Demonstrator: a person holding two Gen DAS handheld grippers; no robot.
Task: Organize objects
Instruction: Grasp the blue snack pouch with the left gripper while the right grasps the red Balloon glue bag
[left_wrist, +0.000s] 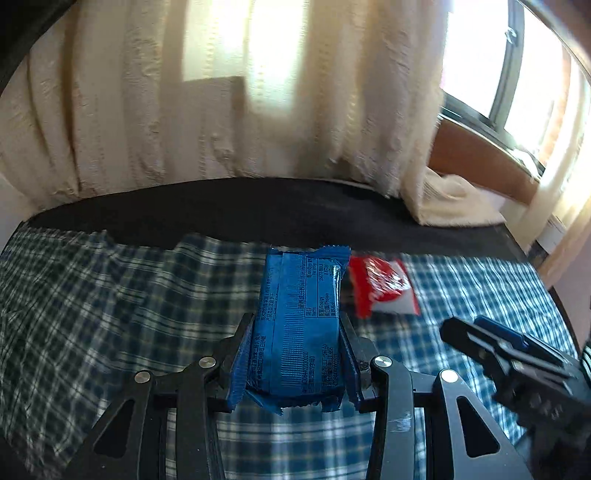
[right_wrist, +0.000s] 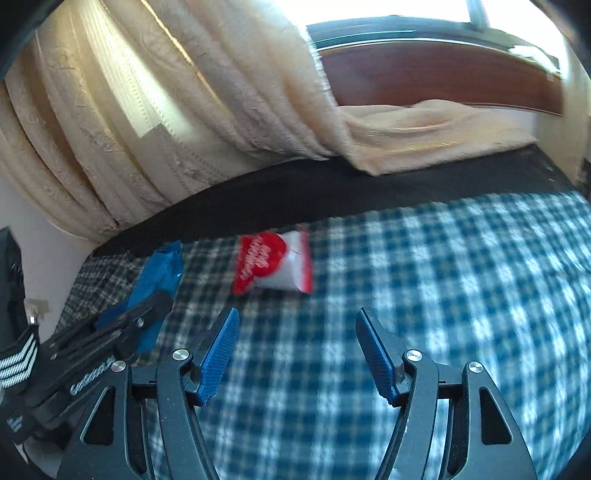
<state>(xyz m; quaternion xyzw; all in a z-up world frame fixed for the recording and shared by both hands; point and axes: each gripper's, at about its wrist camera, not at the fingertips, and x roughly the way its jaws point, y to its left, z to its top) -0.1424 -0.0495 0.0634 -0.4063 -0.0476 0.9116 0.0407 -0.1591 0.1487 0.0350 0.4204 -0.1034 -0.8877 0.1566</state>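
My left gripper is shut on a blue snack packet, held lengthwise between its pads above the blue plaid cloth. A red and white packet lies on the cloth just right of and beyond it. My right gripper is open and empty, above the cloth, with the red and white packet a short way ahead of it. In the right wrist view the left gripper and the blue packet show at the left. The right gripper shows at the right of the left wrist view.
The plaid cloth covers a black surface whose far strip is bare. Cream curtains hang behind it, and a fold of curtain rests on the back right. A wooden window sill lies beyond.
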